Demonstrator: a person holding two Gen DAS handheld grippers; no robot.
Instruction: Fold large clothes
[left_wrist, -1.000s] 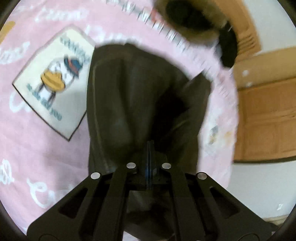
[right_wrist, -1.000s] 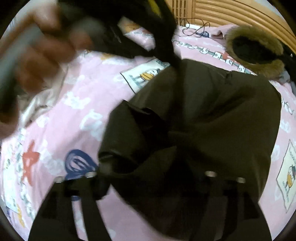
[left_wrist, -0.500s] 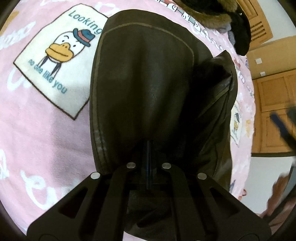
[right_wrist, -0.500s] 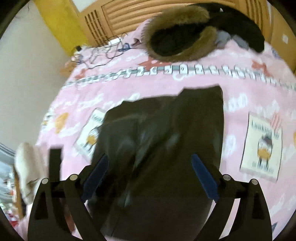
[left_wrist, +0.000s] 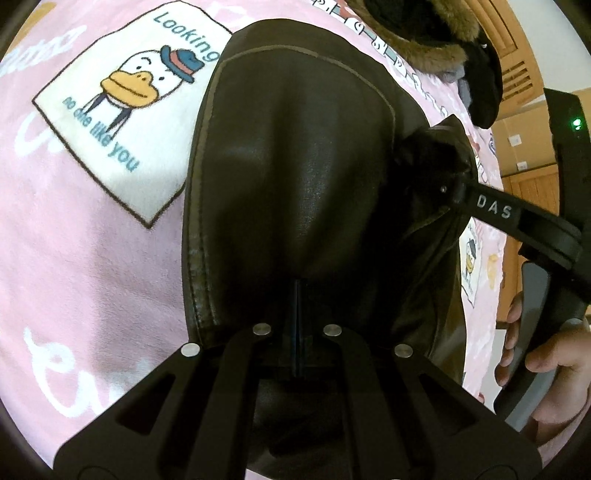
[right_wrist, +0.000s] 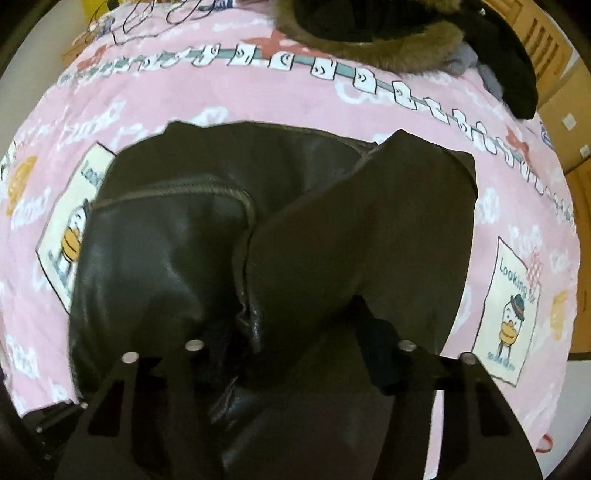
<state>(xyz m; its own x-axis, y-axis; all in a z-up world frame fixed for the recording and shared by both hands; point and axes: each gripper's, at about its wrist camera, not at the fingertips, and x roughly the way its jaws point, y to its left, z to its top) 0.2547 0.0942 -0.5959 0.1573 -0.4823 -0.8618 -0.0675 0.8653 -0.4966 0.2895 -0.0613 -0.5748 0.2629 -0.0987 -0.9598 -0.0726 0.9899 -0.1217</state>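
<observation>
A dark brown leather jacket (left_wrist: 295, 147) lies partly folded on the pink blanket (left_wrist: 92, 258). My left gripper (left_wrist: 296, 295) is shut on the jacket's near edge and points steeply down. In the right wrist view the jacket (right_wrist: 166, 258) shows a sleeve flap folded across its front. My right gripper (right_wrist: 291, 343) stands over the near hem with its jaws closing. A bunched fold of leather lies between them, and the pads are still apart. One of its fingers (left_wrist: 495, 210) reaches onto the jacket's right fold in the left wrist view, held by a person's hand (left_wrist: 546, 362).
A dark coat with a fur-trimmed hood (right_wrist: 369, 40) lies at the far end of the bed. Loose cables (right_wrist: 155, 14) sit at the far left corner. A wooden cabinet (left_wrist: 532, 184) stands beyond the bed's right edge. Printed duck patches (right_wrist: 509, 310) flank the jacket.
My right gripper swung over the jacket, came down onto its near hem, and its jaws narrowed. It now shows in the left wrist view. The left gripper sank slightly, still shut on the jacket.
</observation>
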